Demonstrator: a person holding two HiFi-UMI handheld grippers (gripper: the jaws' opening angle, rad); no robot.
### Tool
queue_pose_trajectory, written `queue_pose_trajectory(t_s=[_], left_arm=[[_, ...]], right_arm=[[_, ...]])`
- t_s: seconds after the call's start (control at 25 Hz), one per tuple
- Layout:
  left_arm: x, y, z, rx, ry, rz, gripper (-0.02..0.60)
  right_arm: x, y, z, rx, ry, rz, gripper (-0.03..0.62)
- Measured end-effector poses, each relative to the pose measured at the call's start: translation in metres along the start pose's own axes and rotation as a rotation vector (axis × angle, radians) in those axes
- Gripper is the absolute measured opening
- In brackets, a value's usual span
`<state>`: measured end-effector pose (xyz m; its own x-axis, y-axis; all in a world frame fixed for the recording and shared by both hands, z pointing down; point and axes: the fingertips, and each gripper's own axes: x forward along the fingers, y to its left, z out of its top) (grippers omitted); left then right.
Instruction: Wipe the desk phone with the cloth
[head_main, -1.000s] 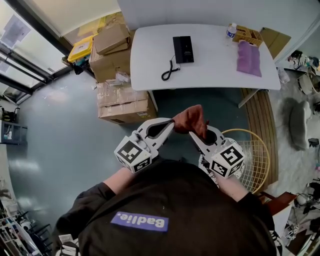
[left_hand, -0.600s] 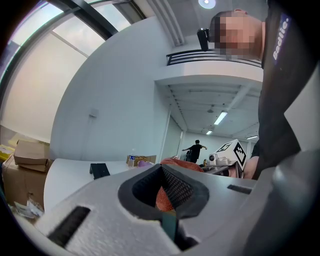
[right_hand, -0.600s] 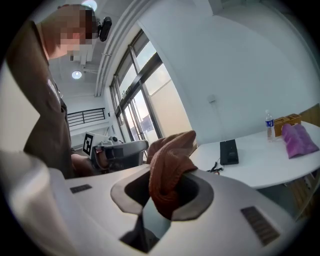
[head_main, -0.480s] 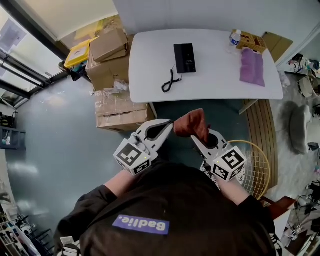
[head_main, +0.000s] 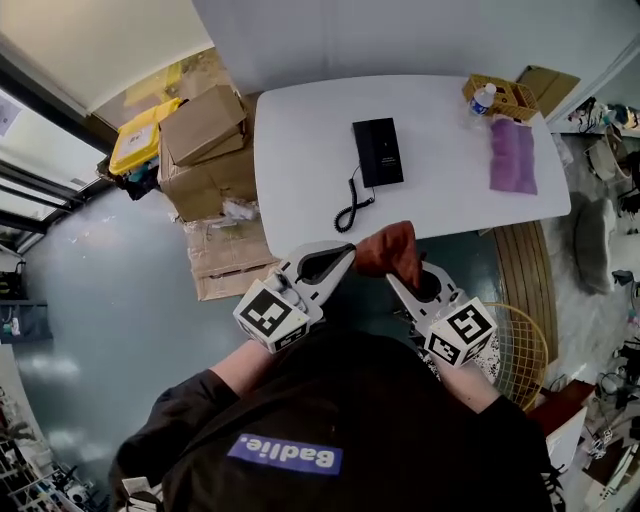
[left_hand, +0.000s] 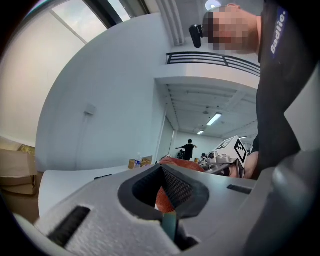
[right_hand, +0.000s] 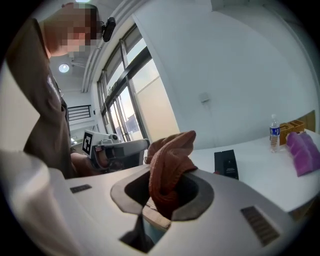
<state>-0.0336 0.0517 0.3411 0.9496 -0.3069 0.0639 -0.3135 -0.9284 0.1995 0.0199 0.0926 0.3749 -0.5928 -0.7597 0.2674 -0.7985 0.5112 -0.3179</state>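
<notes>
Firmly, the right gripper (head_main: 396, 276) is clamped on the rust cloth (head_main: 390, 250), and the left gripper (head_main: 346, 252) is closed on its other edge (only a nip, it seems). Both hang well short of the desk phone (head_main: 378, 152), off the table (head_main: 300, 130) that carries it. Soft and light, the cloth will likely flop; a bunched grip should give a firmer wiping pad.

Your dark shirt (head_main: 380, 400) carries a purple label (head_main: 285, 454) with white letters reading "Badlie."; in the left gripper view the same word runs along the shirt. The cubes on your left gripper (head_main: 347, 250) and right gripper (head_main: 394, 277) bear black-and-white square markers.
</notes>
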Motion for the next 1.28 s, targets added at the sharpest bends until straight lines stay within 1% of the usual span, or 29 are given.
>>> queue_pose_trajectory(t_s=[0.16,0.28,0.44,0.68,0.8,1.0,1.12,1.28], left_arm=[[0.008,0.033,0.008,0.019,0.014,-0.060,0.015],[0.016,0.056,0.011,0.003,0.022,-0.060,0.015],[0.030,0.071,0.012,-0.003,0.025,-0.049,0.015],[0.060,0.096,0.006,-0.031,0.031,0.037,0.015],[0.074,0.111,0.003,-0.038,0.048,0.105,0.015],[0.097,0.133,0.000,-0.051,0.028,0.190,0.015],[0.113,0.144,0.001,-0.053,0.025,0.226,0.015],[0.130,0.157,0.004,-0.051,0.011,0.254,0.015]], right_arm=[[0.035,-0.016,0.018,0.003,-0.009,-0.036,0.097],[0.056,-0.031,0.028,0.009,-0.013,-0.042,0.097],[0.074,-0.049,0.031,0.009,0.003,-0.007,0.097],[0.099,-0.090,0.036,-0.001,0.038,0.084,0.097],[0.106,-0.108,0.041,-0.009,0.050,0.135,0.097],[0.119,-0.143,0.043,-0.018,0.086,0.199,0.097],[0.126,-0.164,0.047,-0.026,0.098,0.226,0.097],[0.140,-0.189,0.051,-0.051,0.112,0.239,0.097]])
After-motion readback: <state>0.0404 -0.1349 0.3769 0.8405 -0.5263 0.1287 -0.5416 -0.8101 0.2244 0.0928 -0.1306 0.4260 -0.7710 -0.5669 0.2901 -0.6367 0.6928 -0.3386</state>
